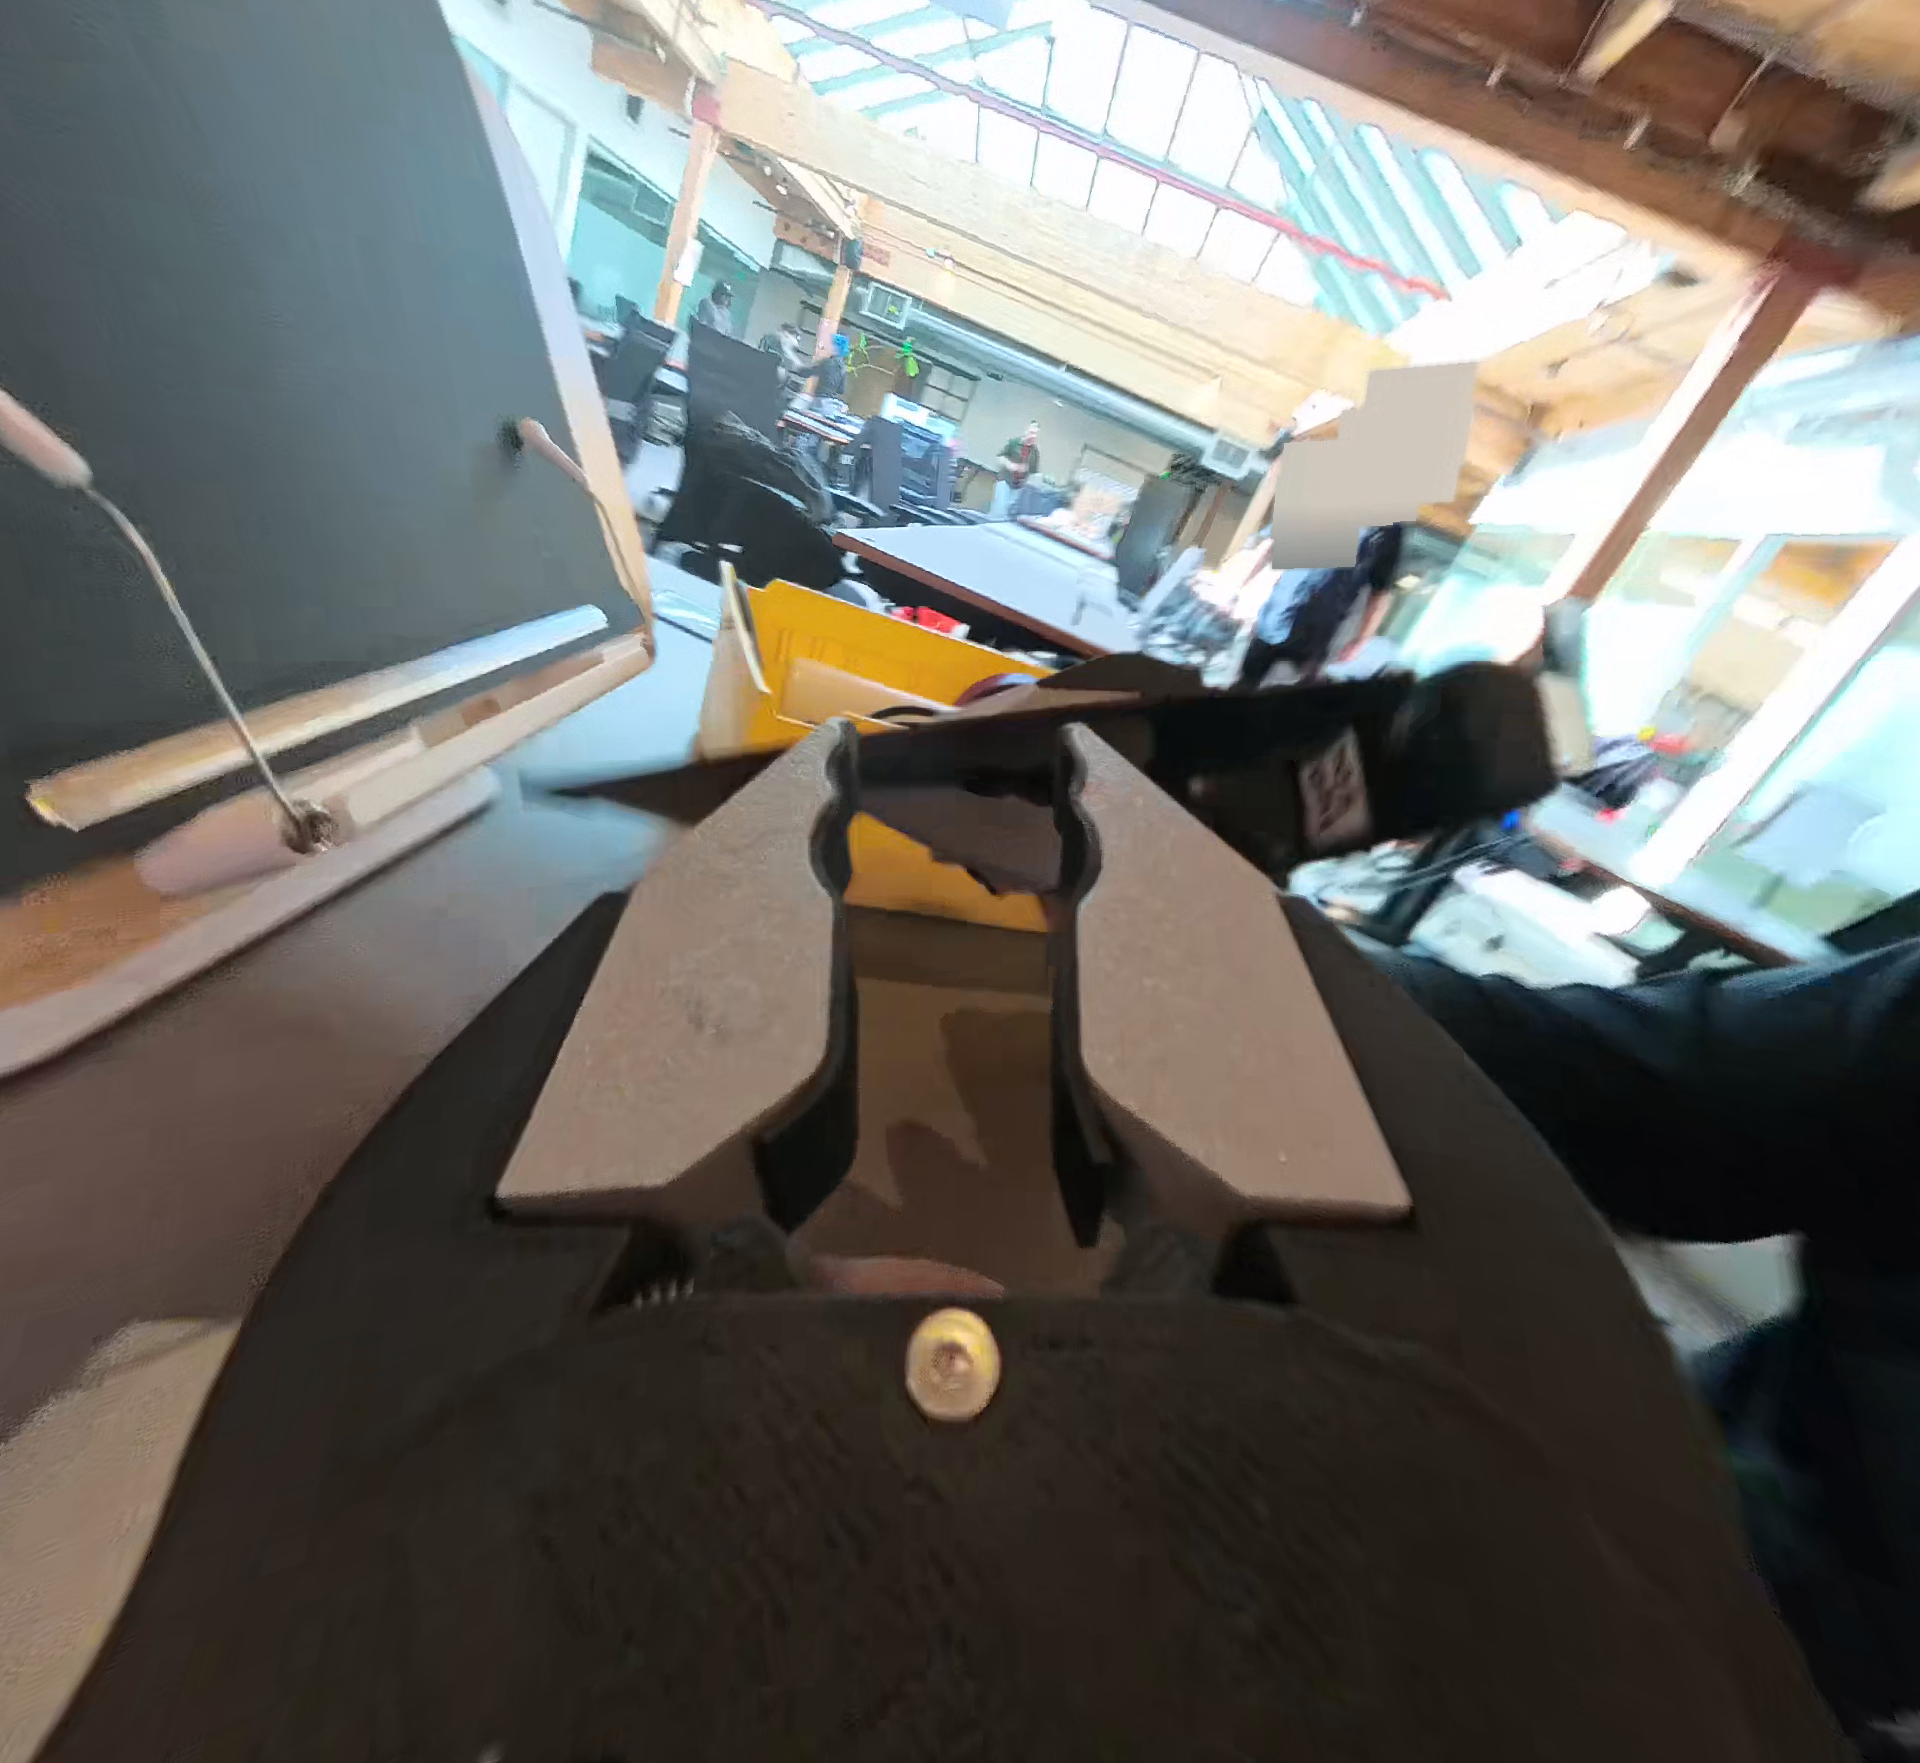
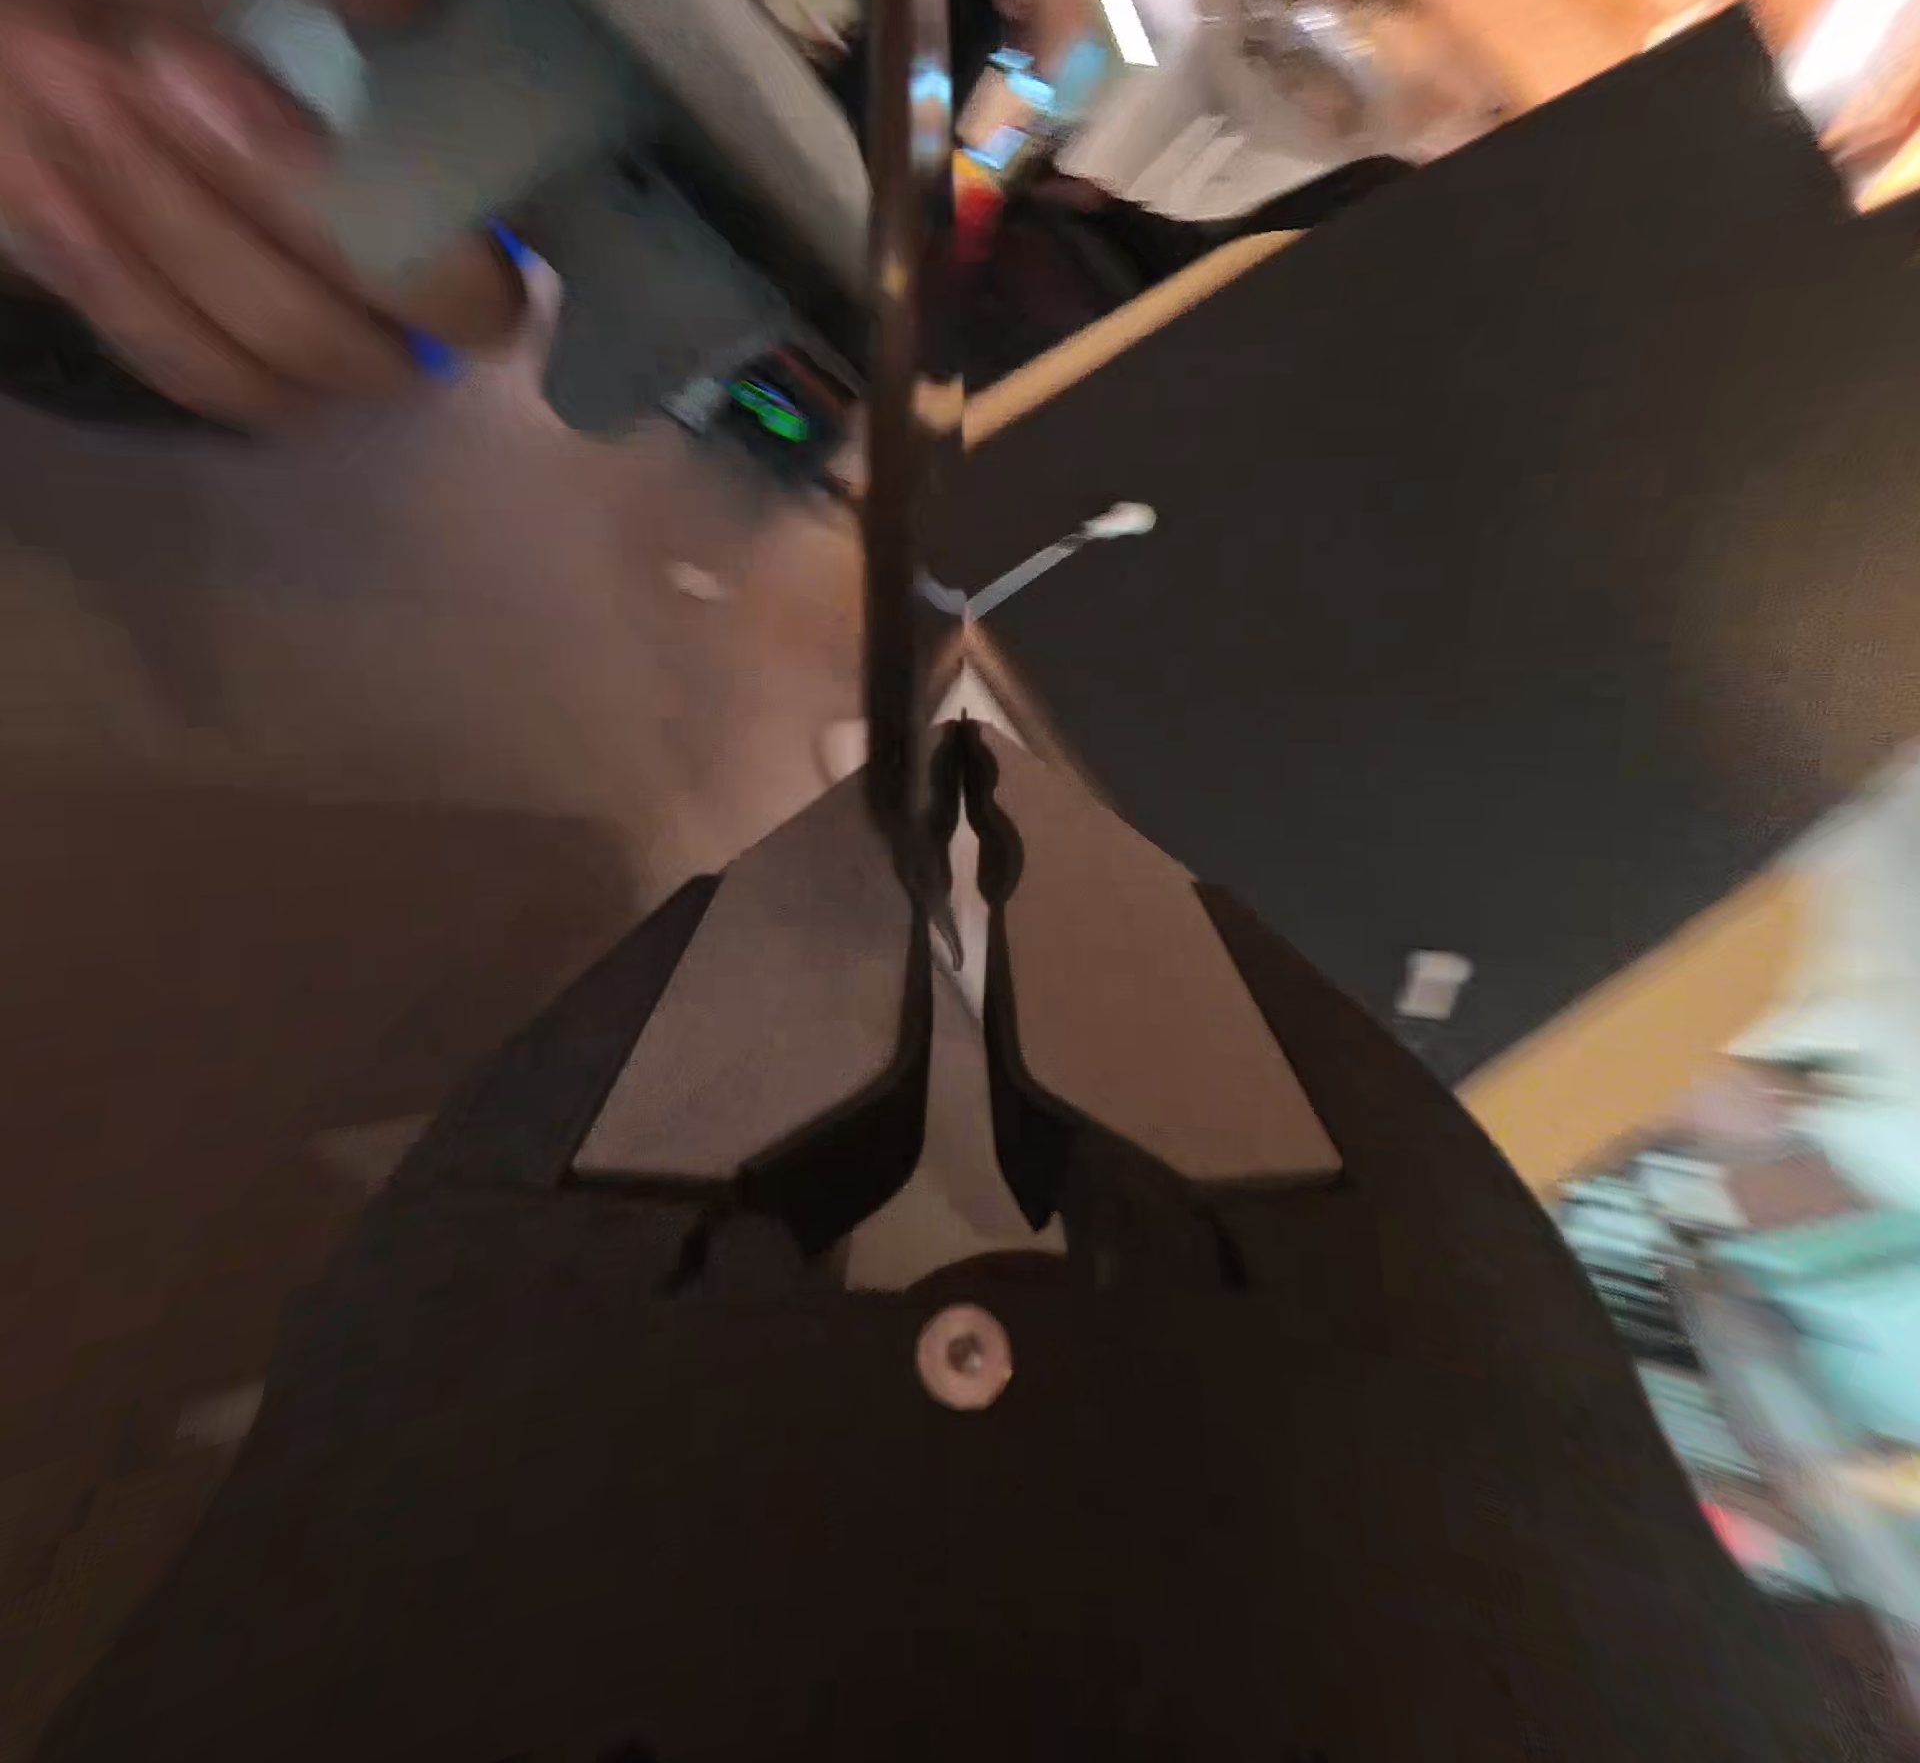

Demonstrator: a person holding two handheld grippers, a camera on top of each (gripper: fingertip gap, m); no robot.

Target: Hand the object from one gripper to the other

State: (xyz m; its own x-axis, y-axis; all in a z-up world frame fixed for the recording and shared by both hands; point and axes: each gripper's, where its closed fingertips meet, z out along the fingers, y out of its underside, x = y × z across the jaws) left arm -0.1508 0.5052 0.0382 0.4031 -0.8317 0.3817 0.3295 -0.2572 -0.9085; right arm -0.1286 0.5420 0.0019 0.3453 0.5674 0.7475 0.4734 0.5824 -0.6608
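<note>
- My right claw is clenched on a thin dark flat sheet. In the right wrist view I see the sheet edge-on: its long axis runs straight out from the fingertips and up to the top of the frame.
- In the left wrist view the same sheet lies almost level, its long axis running across the picture. One end points left, past my left claw; the other end is at the right, where the right claw comes in.
- My left claw is released, fingers spread. The sheet passes through the gap at the tips, but I cannot tell whether it touches either finger.
- The sheet is in the air above the brown worktop, in front of a yellow bin.
- A square patterned sticker sits on the right claw's black body.
- A small white label is on the black board. It is too blurred to read.
- A blurred hand shows at the upper left of the right wrist view.
</note>
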